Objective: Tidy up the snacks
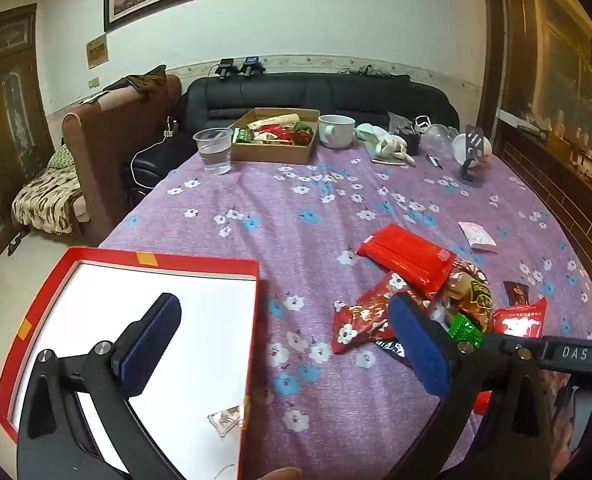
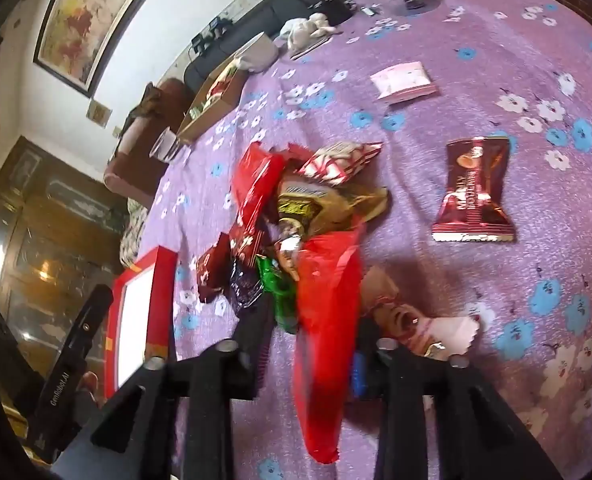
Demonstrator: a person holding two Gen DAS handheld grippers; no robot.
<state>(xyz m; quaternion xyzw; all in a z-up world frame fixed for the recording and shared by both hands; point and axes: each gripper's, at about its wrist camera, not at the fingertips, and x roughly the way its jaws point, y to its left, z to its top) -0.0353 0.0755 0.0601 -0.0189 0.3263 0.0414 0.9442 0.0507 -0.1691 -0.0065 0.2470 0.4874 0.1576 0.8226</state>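
While the left tongs are hanging released and wide over the purple flowered surface, one finger is sitting above the red box with its white floor, where a single small wrapper is lying. Just beside the box, the snack pile is resting on the cloth. The right tongs are grasping a red packet at the pile's near edge, its image blurring.

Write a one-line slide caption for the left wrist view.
Open left gripper hovers over the red box edge, snack packets piled nearby on the floral tablecloth.
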